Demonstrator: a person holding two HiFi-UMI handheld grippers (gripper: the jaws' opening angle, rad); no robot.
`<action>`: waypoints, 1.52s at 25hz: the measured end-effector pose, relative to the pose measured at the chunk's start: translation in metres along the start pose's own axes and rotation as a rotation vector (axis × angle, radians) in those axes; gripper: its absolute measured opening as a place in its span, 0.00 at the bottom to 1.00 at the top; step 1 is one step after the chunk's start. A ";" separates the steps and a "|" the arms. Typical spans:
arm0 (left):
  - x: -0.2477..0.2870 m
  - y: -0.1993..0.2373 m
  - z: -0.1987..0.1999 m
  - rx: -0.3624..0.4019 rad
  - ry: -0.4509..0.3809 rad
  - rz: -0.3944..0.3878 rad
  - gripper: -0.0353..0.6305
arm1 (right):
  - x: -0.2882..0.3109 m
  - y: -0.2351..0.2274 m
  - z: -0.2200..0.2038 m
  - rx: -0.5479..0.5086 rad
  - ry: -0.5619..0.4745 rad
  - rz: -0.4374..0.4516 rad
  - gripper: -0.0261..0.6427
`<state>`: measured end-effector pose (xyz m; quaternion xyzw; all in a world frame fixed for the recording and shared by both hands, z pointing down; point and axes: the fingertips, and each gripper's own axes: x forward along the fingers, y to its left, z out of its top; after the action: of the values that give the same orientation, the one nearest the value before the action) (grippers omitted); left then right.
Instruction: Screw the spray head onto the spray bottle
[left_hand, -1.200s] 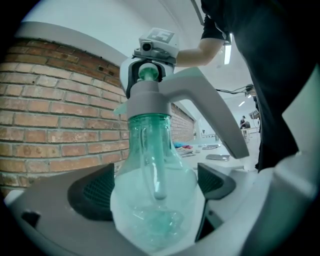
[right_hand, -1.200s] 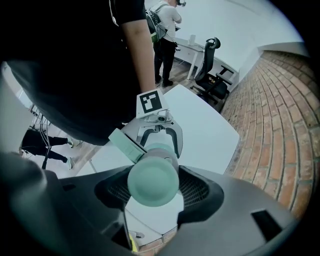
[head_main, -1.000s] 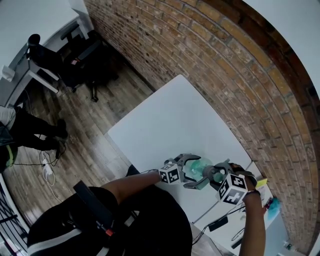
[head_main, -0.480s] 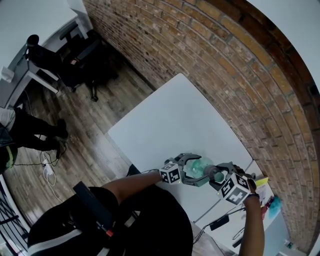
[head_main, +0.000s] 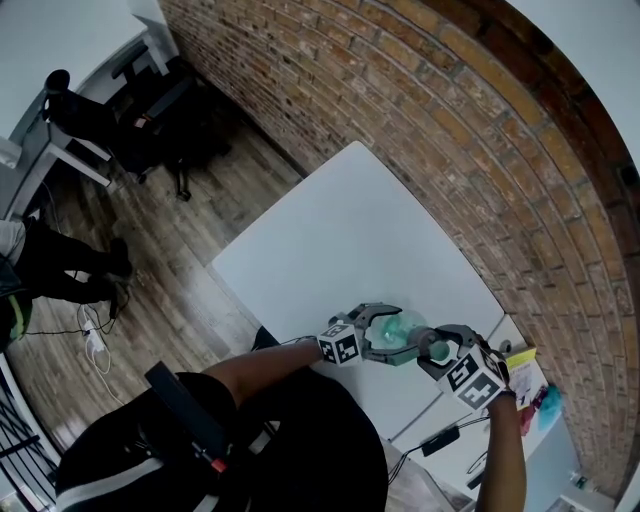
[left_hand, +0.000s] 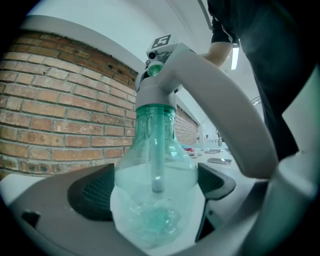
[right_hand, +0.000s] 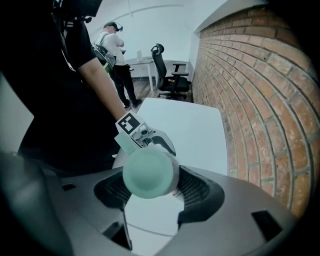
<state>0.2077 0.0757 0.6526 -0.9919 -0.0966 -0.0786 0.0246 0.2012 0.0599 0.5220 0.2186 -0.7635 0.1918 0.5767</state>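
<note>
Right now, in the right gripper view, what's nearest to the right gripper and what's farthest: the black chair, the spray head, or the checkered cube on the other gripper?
1. spray head: gripped between the jaws.
2. marker cube on the left gripper: just beyond, upper left.
3. black office chair: far back, past the white table, by the brick wall.

The head view looks steeply down on the surface (head_main: 340, 240) from well above. The left gripper view and right gripper view sit close behind their jaws, facing each other. All three share the spray head (right_hand: 149, 174), surface and brick wall (right_hand: 250, 100).
</note>
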 end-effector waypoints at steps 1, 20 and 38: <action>0.000 0.000 0.002 -0.010 -0.007 0.001 0.80 | 0.000 0.000 0.000 0.004 -0.003 -0.004 0.43; 0.001 -0.002 -0.018 -0.004 -0.016 -0.010 0.80 | 0.001 0.001 -0.002 0.062 -0.020 -0.029 0.43; 0.003 -0.002 -0.023 0.001 -0.045 -0.002 0.80 | 0.000 -0.003 -0.002 0.249 -0.068 -0.073 0.43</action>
<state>0.2066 0.0769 0.6753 -0.9933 -0.0980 -0.0562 0.0230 0.2041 0.0585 0.5227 0.3225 -0.7443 0.2567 0.5254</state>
